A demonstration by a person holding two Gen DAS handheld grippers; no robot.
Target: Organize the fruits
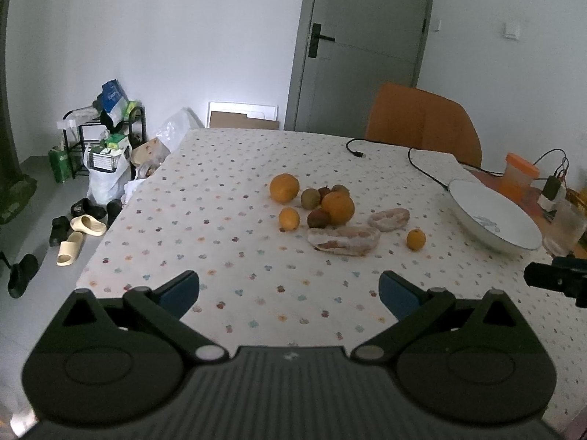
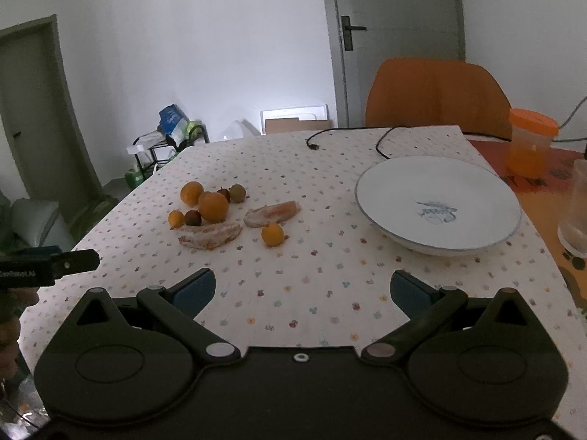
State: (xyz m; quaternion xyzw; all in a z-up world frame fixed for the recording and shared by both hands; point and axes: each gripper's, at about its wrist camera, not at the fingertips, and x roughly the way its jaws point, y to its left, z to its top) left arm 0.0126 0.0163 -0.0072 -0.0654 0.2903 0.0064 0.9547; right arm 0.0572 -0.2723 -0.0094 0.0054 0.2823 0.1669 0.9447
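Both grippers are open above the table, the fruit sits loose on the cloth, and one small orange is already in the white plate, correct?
Not quite: the white plate is empty. The small orange lies on the tablecloth beside it, as the right wrist view shows. The rest holds.

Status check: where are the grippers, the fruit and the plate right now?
Left gripper and right gripper open, empty. Fruit pile on tablecloth, plate empty. Nothing blocking.
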